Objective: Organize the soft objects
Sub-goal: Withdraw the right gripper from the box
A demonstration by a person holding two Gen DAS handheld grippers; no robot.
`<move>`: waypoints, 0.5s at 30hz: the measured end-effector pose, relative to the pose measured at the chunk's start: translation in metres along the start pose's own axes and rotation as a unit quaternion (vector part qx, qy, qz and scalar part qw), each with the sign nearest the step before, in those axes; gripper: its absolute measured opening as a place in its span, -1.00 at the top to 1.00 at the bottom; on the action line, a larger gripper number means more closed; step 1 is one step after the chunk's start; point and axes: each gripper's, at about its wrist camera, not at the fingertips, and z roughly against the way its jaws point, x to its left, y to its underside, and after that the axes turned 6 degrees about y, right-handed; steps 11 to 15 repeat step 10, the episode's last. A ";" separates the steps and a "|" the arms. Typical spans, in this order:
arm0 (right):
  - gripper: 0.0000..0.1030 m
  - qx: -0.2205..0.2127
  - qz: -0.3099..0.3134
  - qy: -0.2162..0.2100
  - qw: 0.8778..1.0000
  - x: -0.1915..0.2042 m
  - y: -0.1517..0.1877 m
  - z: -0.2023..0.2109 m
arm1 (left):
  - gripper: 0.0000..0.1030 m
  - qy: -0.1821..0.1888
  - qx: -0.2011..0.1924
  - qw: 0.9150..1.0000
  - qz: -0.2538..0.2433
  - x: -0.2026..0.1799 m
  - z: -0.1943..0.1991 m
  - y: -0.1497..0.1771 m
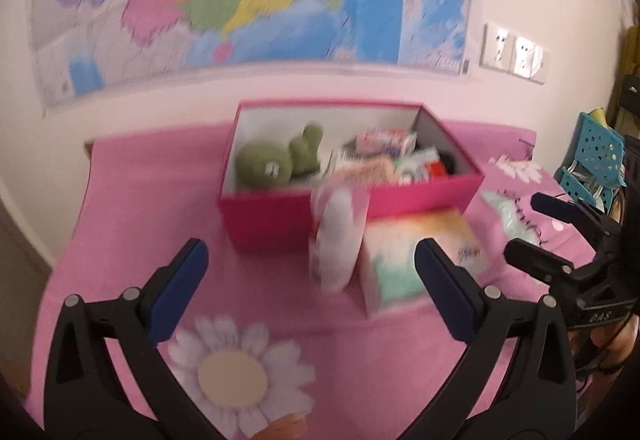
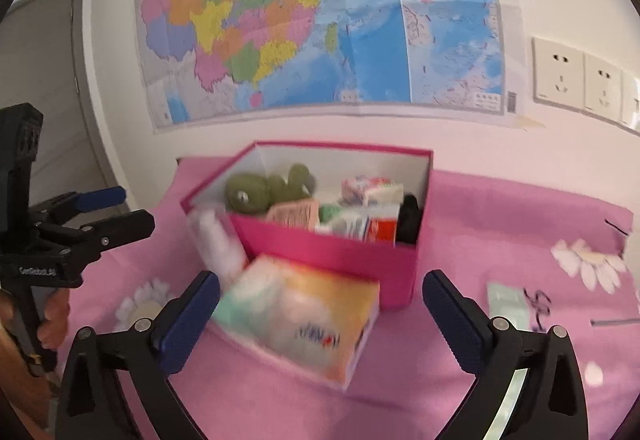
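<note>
My left gripper stands wide open with nothing between its blue pads, and so does my right gripper. In the left view a blurred white soft pack sits at centre frame against the front wall of the pink box. Just right of it lies a pastel tissue pack on the pink cloth, in front of the box. Inside the box, upper centre, I see a green plush toy and several small packets.
</note>
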 end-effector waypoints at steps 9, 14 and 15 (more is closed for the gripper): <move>-1.00 0.026 -0.006 0.012 1.000 0.016 0.039 0.010 | -1.00 -0.034 0.029 0.999 -0.001 -0.012 0.006 0.040; -1.00 0.028 -0.006 0.013 1.000 0.018 0.042 0.011 | -1.00 -0.034 0.030 0.999 -0.004 -0.013 0.007 0.043; -1.00 0.028 -0.006 0.013 1.000 0.018 0.042 0.011 | -1.00 -0.034 0.030 0.999 -0.004 -0.013 0.007 0.043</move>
